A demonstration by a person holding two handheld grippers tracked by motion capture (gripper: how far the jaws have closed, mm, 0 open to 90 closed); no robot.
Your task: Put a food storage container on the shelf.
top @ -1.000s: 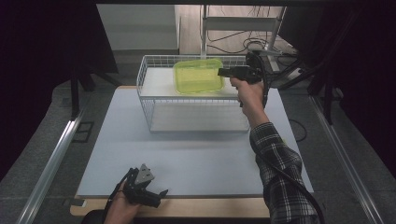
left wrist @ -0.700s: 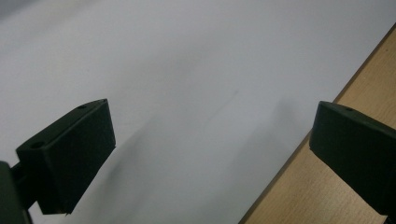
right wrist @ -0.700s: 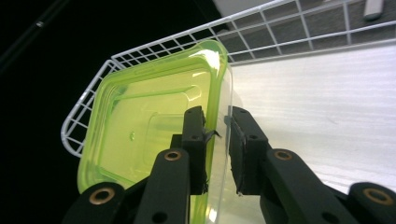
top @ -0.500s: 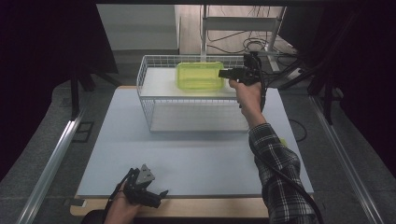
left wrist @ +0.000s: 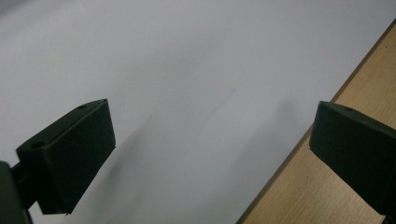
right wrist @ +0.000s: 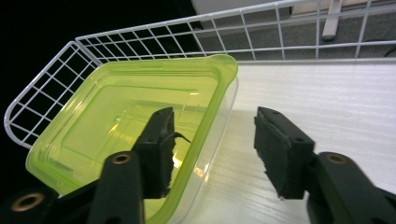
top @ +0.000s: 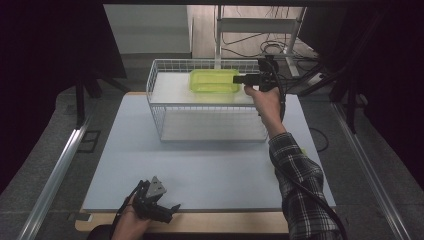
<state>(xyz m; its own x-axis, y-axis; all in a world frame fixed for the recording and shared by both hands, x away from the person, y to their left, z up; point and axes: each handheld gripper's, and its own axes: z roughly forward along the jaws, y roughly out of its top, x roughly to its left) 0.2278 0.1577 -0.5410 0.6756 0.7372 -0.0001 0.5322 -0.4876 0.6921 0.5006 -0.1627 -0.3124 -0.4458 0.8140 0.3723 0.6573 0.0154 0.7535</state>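
A translucent green plastic container (top: 214,81) (right wrist: 130,126) lies in the back of the white wire basket (top: 156,95) (right wrist: 140,39), on its white floor. My right gripper (top: 238,79) (right wrist: 212,126) reaches over the basket's right rim to the container's right end. Its jaws have just been opening and now stand apart, one inside the container and one outside, with the container's wall between them and the pads off it. My left gripper (top: 170,212) (left wrist: 210,140) rests open at the table's front edge with nothing between its jaws.
The basket stands at the back of a white mat (top: 200,165) on the wooden table (left wrist: 327,196). Cables and a metal frame (top: 260,25) lie behind the table. Metal rails (top: 55,175) run along both sides.
The green container looks flatter and lower in the basket than a second ago. The right hand has hardly shifted. The left gripper has stayed where it was.
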